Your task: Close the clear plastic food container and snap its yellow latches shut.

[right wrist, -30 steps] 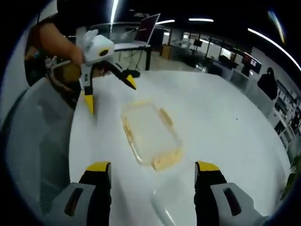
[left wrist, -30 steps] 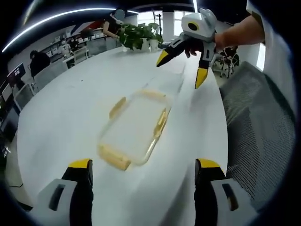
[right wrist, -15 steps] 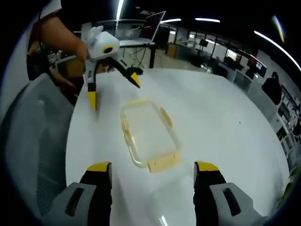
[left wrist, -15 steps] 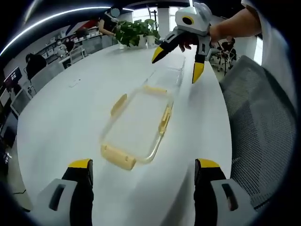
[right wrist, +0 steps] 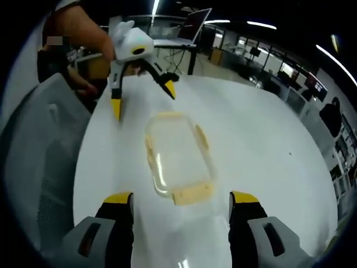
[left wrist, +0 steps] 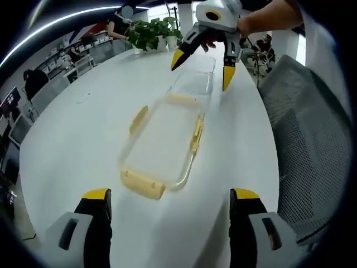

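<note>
- The clear base (left wrist: 196,84) beyond the lid (left wrist: 162,145) was hard to make out against the white table (left wrist: 83,128).
- The lid lay flat mid-table, long axis running 7 to 1 o'clock, yellow latches (left wrist: 143,185) splayed outward.
- Left gripper (left wrist: 170,195) spread wide, empty; right gripper (right wrist: 179,196) likewise.

lid (left wrist: 160,147) on table (left wrist: 78,139), container (left wrist: 195,82) behind
</note>
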A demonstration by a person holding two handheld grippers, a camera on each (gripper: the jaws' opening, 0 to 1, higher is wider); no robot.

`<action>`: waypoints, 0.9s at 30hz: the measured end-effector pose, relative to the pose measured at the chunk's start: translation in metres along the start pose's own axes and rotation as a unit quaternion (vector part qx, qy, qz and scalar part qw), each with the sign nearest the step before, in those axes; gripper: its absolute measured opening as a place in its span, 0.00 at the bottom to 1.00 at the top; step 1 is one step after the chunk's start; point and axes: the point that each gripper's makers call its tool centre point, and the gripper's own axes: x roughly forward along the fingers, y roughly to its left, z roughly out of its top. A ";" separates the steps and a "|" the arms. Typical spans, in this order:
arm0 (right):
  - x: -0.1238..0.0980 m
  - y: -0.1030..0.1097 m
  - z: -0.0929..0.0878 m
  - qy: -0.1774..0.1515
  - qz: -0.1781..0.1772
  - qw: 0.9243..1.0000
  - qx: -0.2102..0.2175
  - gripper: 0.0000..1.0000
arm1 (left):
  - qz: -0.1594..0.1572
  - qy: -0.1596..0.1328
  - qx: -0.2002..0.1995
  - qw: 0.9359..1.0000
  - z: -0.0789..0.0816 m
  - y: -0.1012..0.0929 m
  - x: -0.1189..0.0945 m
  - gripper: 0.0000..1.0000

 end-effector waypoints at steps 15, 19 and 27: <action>0.008 0.002 -0.001 0.022 0.036 0.999 -0.031 0.67 | -0.008 0.028 0.056 0.998 -0.001 0.010 0.004 0.86; 0.011 0.004 -0.002 0.033 0.046 0.997 -0.048 0.68 | -0.012 0.034 0.070 0.997 -0.001 0.013 0.004 0.86; 0.016 0.001 -0.002 0.045 0.057 0.995 -0.061 0.75 | -0.024 0.048 0.089 0.995 -0.004 0.016 0.007 0.87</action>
